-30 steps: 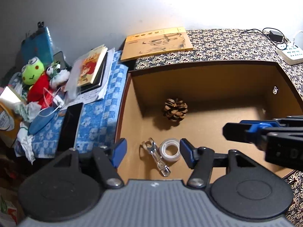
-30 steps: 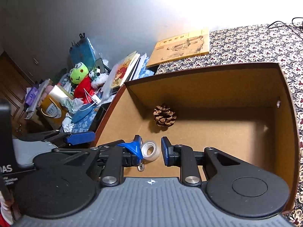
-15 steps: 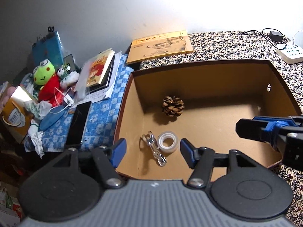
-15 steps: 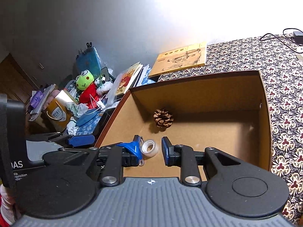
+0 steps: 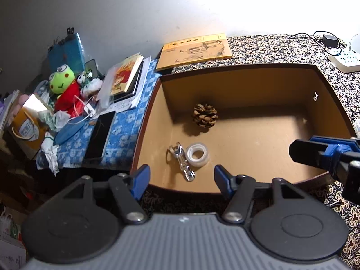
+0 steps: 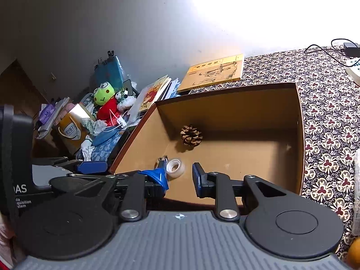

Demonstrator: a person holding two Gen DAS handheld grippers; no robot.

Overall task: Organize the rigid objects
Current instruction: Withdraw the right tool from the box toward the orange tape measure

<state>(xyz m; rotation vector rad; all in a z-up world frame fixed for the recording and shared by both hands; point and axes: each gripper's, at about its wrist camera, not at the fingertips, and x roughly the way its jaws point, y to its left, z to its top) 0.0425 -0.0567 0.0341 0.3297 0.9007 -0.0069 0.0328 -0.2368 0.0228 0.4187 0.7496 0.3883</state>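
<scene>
**Three small items lying in an open brown box**

A rigid, matte brown box (image 5: 333,94) is sitting on the desk's floral-patterned cloth (image 6: 326,117). A scaly pine cone (image 5: 205,115) is resting near the far-left corner; nearer, a glossy translucent tape roll (image 5: 198,154) is lying just beside a shiny metal clip (image 5: 182,164). The left hand-held gripper (image 5: 181,177) is hovering over the near wall, blue-padded fingers spread wide and holding nothing. The right hand-held gripper (image 6: 180,178) is likewise spread and carrying nothing.
</scene>
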